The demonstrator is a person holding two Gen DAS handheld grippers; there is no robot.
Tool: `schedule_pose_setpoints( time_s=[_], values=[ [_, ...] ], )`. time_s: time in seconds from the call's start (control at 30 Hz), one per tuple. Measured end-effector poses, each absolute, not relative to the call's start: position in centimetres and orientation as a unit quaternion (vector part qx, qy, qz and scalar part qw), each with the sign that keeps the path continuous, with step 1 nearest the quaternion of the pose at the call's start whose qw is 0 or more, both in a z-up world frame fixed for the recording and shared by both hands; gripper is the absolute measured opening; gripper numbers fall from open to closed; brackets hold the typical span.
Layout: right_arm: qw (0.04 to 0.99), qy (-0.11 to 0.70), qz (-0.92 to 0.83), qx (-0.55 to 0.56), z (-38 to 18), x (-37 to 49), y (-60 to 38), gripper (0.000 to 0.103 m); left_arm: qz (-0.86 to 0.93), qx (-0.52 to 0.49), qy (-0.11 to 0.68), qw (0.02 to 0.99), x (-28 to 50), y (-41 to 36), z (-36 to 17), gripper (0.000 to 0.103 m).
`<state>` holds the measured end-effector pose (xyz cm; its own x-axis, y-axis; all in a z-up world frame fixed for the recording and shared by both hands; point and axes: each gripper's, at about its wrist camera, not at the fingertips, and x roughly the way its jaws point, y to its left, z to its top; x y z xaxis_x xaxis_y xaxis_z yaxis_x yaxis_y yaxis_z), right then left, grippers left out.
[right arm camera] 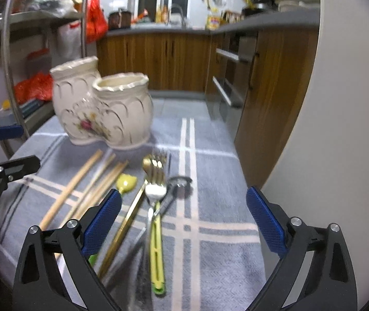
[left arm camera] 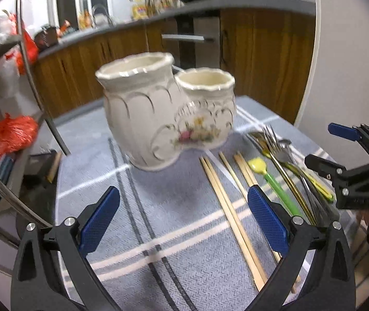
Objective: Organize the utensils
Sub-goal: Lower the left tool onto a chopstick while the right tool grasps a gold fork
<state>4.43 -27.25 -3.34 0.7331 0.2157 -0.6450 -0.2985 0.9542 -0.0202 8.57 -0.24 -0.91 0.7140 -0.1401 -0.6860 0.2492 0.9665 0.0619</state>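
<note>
A cream ceramic holder [left arm camera: 163, 111] with two joined pots and a flower print stands on the grey-blue checked cloth [left arm camera: 174, 212]; the right wrist view has the holder [right arm camera: 104, 108] at left. Right of it lie wooden chopsticks [left arm camera: 233, 212], a green-handled spoon with a yellow bowl [left arm camera: 270, 178], gold cutlery and steel forks [left arm camera: 277, 142]. My left gripper [left arm camera: 184, 202] hovers open above the cloth in front of the holder, nothing between its fingers. My right gripper [right arm camera: 184, 204] hangs open over the forks [right arm camera: 155, 181] and a yellow-green-handled fork [right arm camera: 157, 246]. The right gripper [left arm camera: 340, 150] also shows at the left view's edge.
A metal rack [right arm camera: 8, 59] with red bags stands left of the table. Wooden kitchen cabinets [right arm camera: 163, 59] and a grey counter run behind. A white wall [right arm camera: 340, 129] curves along the right. The cloth right of the cutlery [right arm camera: 218, 233] carries nothing.
</note>
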Motion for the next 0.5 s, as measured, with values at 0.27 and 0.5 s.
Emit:
schedule_pose_setpoints(
  time_s=[0.27,0.5],
  values=[
    [0.905,0.397,0.144,-0.056,-4.3,6.2,-27.8,0.045,-0.131,0.048,0.427,0.893,9.7,0.4,-2.7,0.056],
    [0.896,0.412,0.156,-0.046,-4.5,7.7,-27.0,0.032,-0.148,0.031,0.453,0.879,9.5,-0.5,-3.9,0.043]
  ],
)
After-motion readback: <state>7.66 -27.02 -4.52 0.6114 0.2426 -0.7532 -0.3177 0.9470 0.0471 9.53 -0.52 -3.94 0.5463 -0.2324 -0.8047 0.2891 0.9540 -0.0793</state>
